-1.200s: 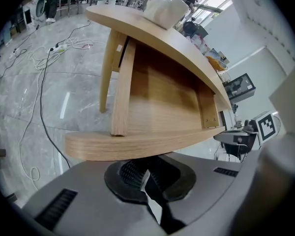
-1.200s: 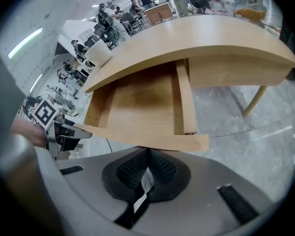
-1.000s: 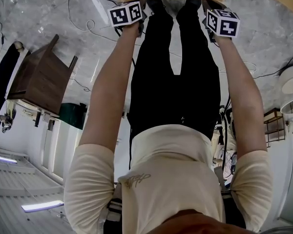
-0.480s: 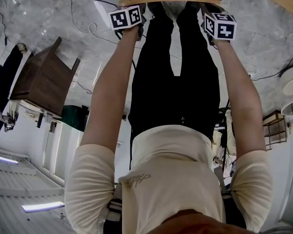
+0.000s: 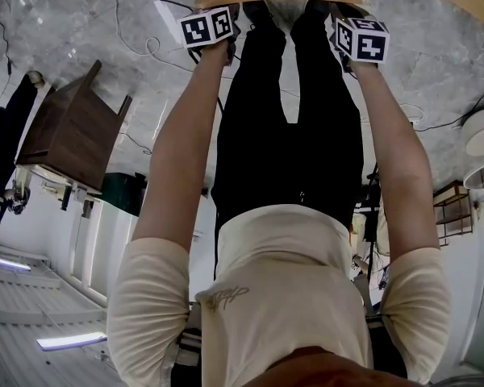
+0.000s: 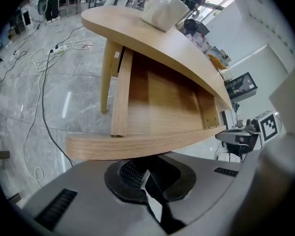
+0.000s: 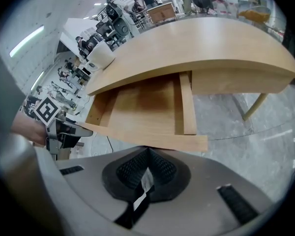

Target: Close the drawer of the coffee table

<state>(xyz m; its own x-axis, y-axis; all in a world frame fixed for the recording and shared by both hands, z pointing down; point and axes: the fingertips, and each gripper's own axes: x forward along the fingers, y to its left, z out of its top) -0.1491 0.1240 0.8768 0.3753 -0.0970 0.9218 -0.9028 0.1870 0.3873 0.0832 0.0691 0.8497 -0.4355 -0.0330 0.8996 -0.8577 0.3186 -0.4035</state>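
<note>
The drawer point(image 7: 147, 112) is seen pulled out beneath the coffee table point(image 7: 201, 48) top. The left gripper point(image 6: 148, 173) and right gripper point(image 7: 146, 171) are set against its front, each with jaws pressed together, empty.

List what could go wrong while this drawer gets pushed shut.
1. The left gripper and right gripper are both shut and sit at the drawer front, toward opposite ends. An uneven push could skew the drawer and jam it.
2. The shut tips meet only a narrow edge and might slip off.
3. A cup stands on the tabletop; a hard slam could jolt it.
</note>
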